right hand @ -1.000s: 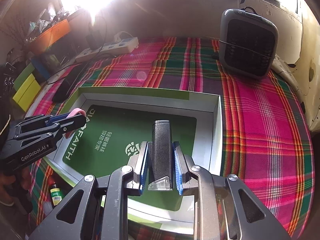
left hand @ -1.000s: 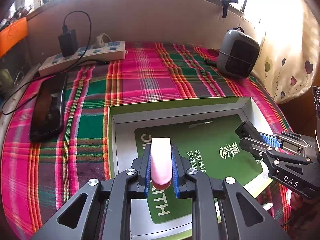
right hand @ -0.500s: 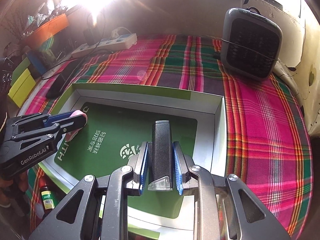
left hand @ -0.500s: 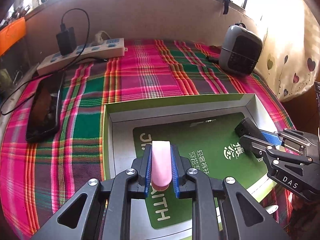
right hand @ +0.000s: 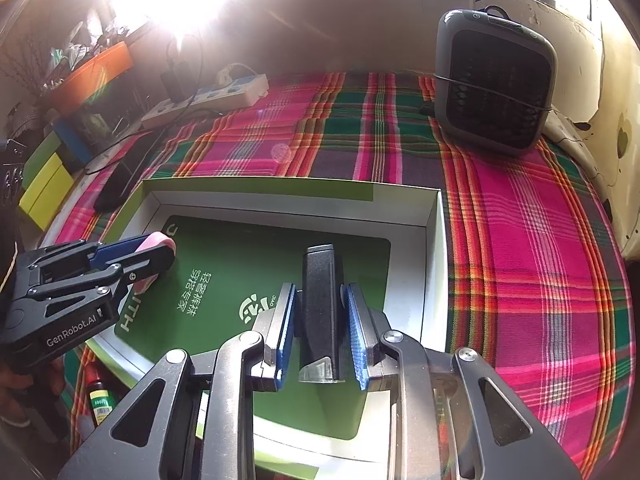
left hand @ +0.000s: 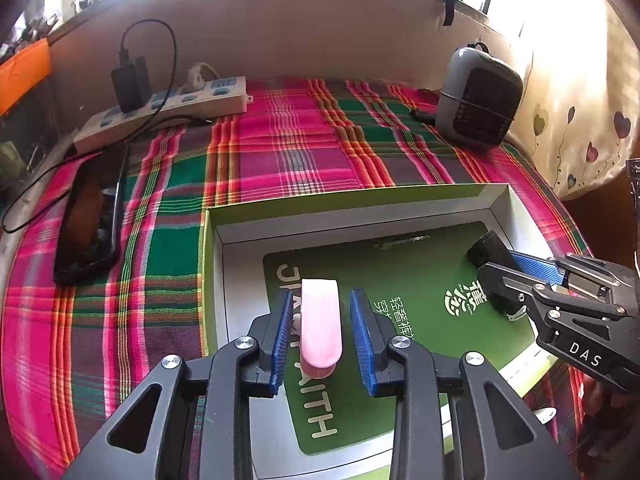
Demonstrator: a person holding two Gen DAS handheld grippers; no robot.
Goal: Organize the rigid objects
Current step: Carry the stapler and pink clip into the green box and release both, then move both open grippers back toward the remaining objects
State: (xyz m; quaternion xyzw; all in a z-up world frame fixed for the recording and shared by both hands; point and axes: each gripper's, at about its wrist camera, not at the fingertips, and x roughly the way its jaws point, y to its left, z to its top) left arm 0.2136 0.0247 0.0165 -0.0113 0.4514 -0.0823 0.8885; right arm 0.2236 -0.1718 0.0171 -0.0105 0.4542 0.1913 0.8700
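A shallow green-rimmed box (left hand: 352,199) with a green card on its floor lies on the plaid cloth; it also shows in the right wrist view (right hand: 256,184). My left gripper (left hand: 321,310) is open, its blue pads clear of a pink bar (left hand: 321,322) that rests on the box floor between them. My right gripper (right hand: 320,312) is open around a black bar (right hand: 320,300) on the box floor, with small gaps on both sides. Each gripper shows in the other's view, the right gripper (left hand: 520,276) and the left gripper (right hand: 136,256).
A grey fan heater (left hand: 478,98) stands at the back right. A white power strip (left hand: 168,110) with a black charger lies at the back left. A black phone (left hand: 90,220) lies on the left. A small bottle (right hand: 98,396) lies below the box's near-left corner.
Both grippers have opened: the left let go of the pink bar and the right let go of the black bar, both now lying in the box.
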